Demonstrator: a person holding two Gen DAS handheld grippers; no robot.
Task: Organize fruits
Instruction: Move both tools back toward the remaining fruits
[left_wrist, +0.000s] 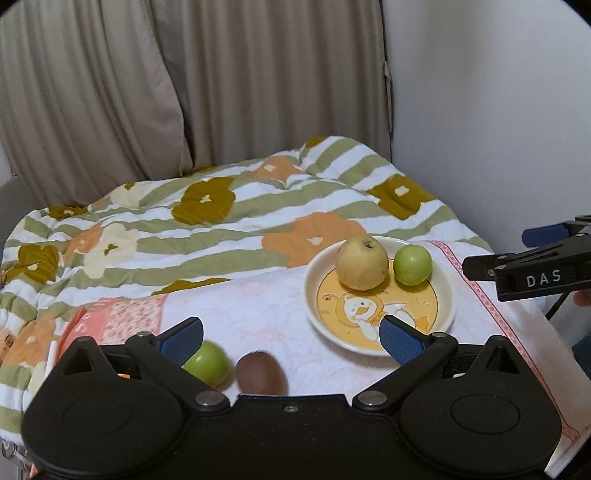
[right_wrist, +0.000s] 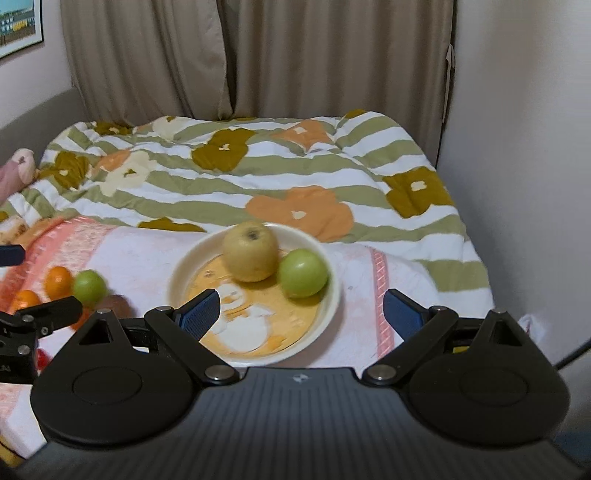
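A cream plate (left_wrist: 448, 295) (right_wrist: 332, 299) with a cartoon print sits on a pink-white towel (left_wrist: 258, 310) (right_wrist: 147, 254). On it rest a yellow apple (left_wrist: 362, 263) (right_wrist: 250, 253) and a green fruit (left_wrist: 412, 265) (right_wrist: 303, 273), side by side. Left of the plate on the towel lie another green fruit (left_wrist: 207, 362) (right_wrist: 89, 286), a brown kiwi (left_wrist: 260, 373) (right_wrist: 116, 304) and two oranges (right_wrist: 58, 281) (right_wrist: 26, 299). My left gripper (left_wrist: 291, 336) is open above the towel, empty. My right gripper (right_wrist: 301, 308) is open above the plate's near side, empty.
The towel lies on a bed with a flowered, striped quilt (left_wrist: 221, 221) (right_wrist: 258, 173). Beige curtains (left_wrist: 240, 81) hang behind and a white wall (left_wrist: 498, 110) stands close on the right. A pink plush toy (right_wrist: 18, 166) lies at the far left.
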